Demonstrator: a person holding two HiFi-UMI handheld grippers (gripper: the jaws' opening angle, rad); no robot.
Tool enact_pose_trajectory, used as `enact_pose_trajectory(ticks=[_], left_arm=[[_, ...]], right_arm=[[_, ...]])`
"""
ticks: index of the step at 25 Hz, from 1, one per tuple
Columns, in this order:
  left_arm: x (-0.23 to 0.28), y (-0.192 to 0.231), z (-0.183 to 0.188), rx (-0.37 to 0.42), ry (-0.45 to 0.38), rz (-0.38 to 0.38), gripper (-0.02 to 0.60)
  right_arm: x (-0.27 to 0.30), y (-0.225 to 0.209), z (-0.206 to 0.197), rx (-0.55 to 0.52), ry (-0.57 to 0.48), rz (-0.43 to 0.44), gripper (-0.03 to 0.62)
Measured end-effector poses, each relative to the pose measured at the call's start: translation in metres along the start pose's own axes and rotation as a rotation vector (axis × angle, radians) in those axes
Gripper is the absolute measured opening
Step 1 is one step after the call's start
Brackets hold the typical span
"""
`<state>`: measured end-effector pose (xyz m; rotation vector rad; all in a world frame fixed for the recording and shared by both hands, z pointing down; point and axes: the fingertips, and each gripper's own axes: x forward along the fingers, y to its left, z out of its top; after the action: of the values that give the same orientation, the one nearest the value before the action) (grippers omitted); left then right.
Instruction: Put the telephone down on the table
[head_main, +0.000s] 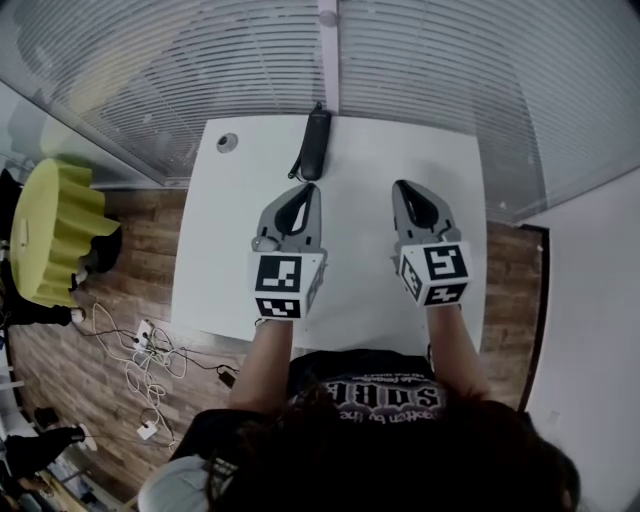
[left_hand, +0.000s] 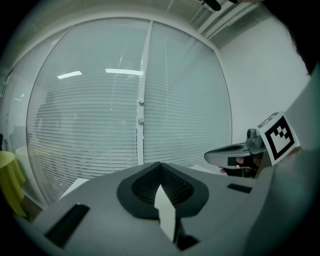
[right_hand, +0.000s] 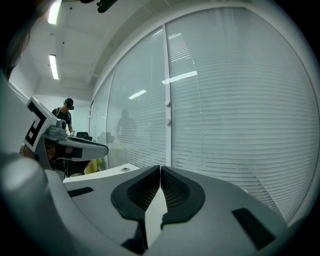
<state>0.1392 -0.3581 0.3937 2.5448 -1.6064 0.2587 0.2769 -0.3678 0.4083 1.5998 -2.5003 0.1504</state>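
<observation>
Left claw (head_main: 306, 188) closed, empty; telephone (head_main: 314, 140) lies lengthwise toward the blinds (head_main: 450, 80).

Right tool (right_hand: 160, 170) jaws together, empty; left tool (right_hand: 82, 145) alongside; blinds (right_hand: 235, 125) ahead.

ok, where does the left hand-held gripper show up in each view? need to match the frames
Head view: left hand-held gripper left of centre, over the white table, its tips toward the telephone.
Left gripper view: its own jaws, bottom centre, shut, nothing between them.
Right gripper view: at the left edge, tip pointing right.
Shared landmark: the vertical post between the blinds.
</observation>
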Motion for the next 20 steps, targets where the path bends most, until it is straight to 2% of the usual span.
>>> enact_pose_trajectory(ticks=[7, 16, 20], left_arm=[[-0.034, -0.005, 0.007, 0.023, -0.024, 0.055, 0.002], [-0.063, -0.004, -0.001, 0.013, -0.025, 0.108, 0.003], [-0.068, -0.002, 0.000, 0.047, -0.028, 0.147, 0.003]], right_arm=[[-0.022, 0.018, 0.013, -0.032, -0.032, 0.022, 0.029], [-0.053, 0.029, 0.018, -0.049, -0.058, 0.019, 0.029], [-0.061, 0.028, 0.020, -0.059, -0.063, 0.014, 0.029]])
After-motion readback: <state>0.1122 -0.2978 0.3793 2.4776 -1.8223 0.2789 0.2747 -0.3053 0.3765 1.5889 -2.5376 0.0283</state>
